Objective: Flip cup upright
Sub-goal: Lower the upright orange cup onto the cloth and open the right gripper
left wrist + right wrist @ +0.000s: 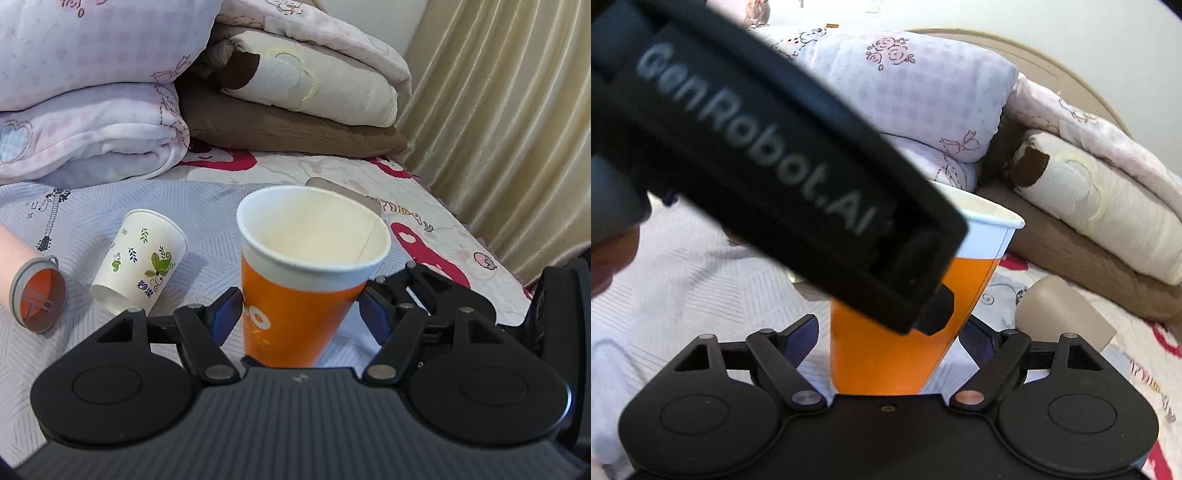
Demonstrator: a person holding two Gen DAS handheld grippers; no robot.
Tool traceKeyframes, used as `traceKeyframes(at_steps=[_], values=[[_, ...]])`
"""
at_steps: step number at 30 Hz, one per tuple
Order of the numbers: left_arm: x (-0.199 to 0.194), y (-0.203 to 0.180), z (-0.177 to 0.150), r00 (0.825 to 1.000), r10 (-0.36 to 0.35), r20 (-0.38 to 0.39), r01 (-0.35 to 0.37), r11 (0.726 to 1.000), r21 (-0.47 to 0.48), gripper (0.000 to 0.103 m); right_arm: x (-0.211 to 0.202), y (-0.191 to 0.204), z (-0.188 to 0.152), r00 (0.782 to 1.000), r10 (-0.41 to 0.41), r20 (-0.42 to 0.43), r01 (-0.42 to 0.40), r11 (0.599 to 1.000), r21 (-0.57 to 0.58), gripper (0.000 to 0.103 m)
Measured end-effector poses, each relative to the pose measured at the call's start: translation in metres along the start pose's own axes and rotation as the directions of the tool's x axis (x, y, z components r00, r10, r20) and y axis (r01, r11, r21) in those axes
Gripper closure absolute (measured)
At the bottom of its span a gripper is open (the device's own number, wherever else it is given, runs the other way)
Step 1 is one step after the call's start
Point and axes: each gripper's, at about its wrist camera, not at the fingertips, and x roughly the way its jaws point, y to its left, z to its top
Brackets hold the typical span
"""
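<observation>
An orange paper cup with a white rim stands upright, mouth up, between the blue pads of my left gripper; the pads touch its sides. The same cup sits between the pads of my right gripper, which also close against it. The left gripper's black body crosses the right wrist view and hides the cup's upper left. A white cup with leaf prints lies on its side on the bed, left of the orange cup.
The bedsheet carries a round grey and orange disc at the left. Folded quilts and pillows are stacked behind. A curtain hangs at the right. A beige block lies right of the cup.
</observation>
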Motion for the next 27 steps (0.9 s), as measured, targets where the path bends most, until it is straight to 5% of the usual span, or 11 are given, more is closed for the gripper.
traceKeyframes(at_steps=[9, 15, 27], values=[[-0.004, 0.002, -0.006, 0.997, -0.053, -0.052, 0.052, 0.998, -0.036, 0.033, -0.006, 0.001, 0.005, 0.997, 0.029, -0.076, -0.026, 0.999, 0.041, 0.017], [-0.006, -0.007, -0.011, 0.997, -0.034, -0.073, 0.035, 0.999, 0.003, 0.033, -0.007, 0.007, 0.004, 0.997, 0.010, -0.081, -0.009, 1.000, 0.009, 0.016], [-0.014, -0.003, -0.018, 0.988, -0.044, -0.151, 0.035, 0.997, -0.064, 0.021, -0.006, 0.010, 0.011, 0.987, 0.022, -0.157, -0.020, 1.000, 0.015, 0.014]])
